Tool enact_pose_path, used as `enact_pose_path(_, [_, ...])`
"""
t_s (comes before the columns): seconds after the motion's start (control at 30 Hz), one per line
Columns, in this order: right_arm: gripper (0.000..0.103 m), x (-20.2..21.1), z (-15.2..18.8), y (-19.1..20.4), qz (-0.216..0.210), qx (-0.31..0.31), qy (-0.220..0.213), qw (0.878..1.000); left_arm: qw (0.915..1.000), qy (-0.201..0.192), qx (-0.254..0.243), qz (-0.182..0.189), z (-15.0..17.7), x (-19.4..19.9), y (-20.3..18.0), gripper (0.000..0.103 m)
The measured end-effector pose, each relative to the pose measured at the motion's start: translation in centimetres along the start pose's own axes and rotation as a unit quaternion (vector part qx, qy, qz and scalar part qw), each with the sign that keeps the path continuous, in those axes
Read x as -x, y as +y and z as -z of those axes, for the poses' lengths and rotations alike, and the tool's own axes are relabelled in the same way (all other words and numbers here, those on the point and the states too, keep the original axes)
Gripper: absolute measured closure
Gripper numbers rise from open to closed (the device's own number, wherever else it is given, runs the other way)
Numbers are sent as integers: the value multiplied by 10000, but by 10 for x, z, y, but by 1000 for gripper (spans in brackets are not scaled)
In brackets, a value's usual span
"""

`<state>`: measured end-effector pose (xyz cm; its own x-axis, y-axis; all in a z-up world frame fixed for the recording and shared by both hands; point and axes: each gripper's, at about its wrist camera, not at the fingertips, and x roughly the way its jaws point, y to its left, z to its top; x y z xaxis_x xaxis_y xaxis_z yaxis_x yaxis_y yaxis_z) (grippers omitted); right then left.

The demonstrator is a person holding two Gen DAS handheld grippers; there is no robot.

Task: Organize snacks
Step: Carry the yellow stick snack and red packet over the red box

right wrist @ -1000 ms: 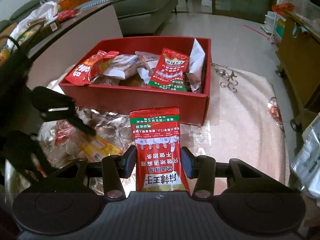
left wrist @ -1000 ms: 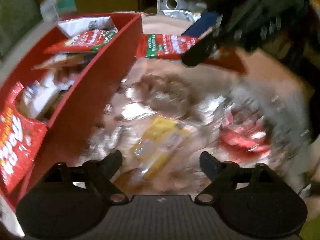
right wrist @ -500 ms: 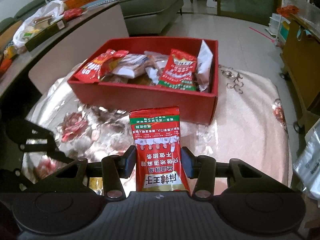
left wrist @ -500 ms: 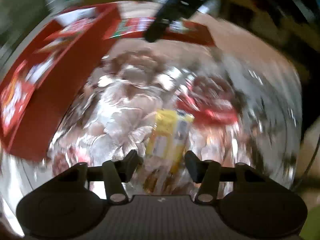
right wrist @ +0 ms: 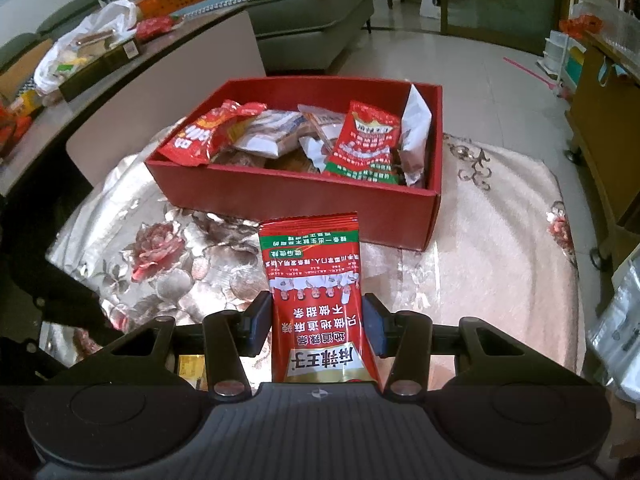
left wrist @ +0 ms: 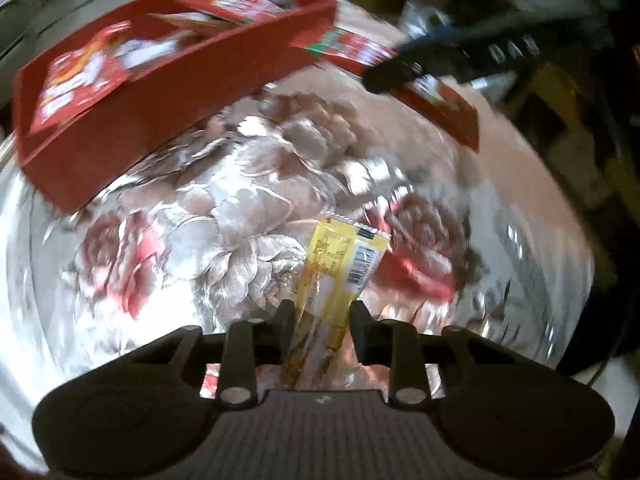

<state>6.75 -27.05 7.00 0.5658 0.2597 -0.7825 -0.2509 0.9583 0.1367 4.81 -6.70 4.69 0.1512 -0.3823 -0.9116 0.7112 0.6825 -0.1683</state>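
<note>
A yellow snack packet (left wrist: 340,256) lies on the flowered cloth (left wrist: 224,216), its near end between the fingers of my left gripper (left wrist: 322,314). The jaws are closing and both pads touch the packet's sides. My right gripper (right wrist: 318,320) is shut on a red snack packet (right wrist: 316,280), held upright in front of the red box (right wrist: 300,204). The box holds several packets in red, white and brown wrappers. In the left wrist view the red box (left wrist: 120,128) sits at the upper left, and the red packet (left wrist: 348,46) shows beside it in a black finger.
The cloth (right wrist: 500,260) covers a low round table. A grey sofa (right wrist: 312,12) stands behind the box. A long counter (right wrist: 120,68) with bags runs along the left. A wooden cabinet (right wrist: 600,120) and a plastic bag (right wrist: 616,340) stand at the right.
My left gripper has rolled, moved over the yellow packet and closed its jaws onto it. The right gripper has kept still with the red packet in it.
</note>
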Motion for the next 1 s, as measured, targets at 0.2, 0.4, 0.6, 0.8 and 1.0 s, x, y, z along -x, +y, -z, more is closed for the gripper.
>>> enact_pose_path(0.2, [47,13,-10,1,-39,-56,-287,9996,9856,-1042,1201,575,2,38,17,82])
enact_pose_path(0.4, [47,22,-34,3,-71,-122,-658,9977,9666,-1849,1615,735,-18,68,31,82])
enact_pose_path(0.6, [47,19,-67,3,-45,-187,-1012,9947,9453,-2536,1978,546,-46,86,61,82])
enact_pose_path(0.8, [47,-7,-96,-3,79,-234,-1147,9931,9355,-2868,2063,31,-82,82,91,82])
enact_pose_path(1.0, [47,-36,-111,-14,142,-424,-1099,9929,9308,-2931,2161,-328,-107,67,118,82])
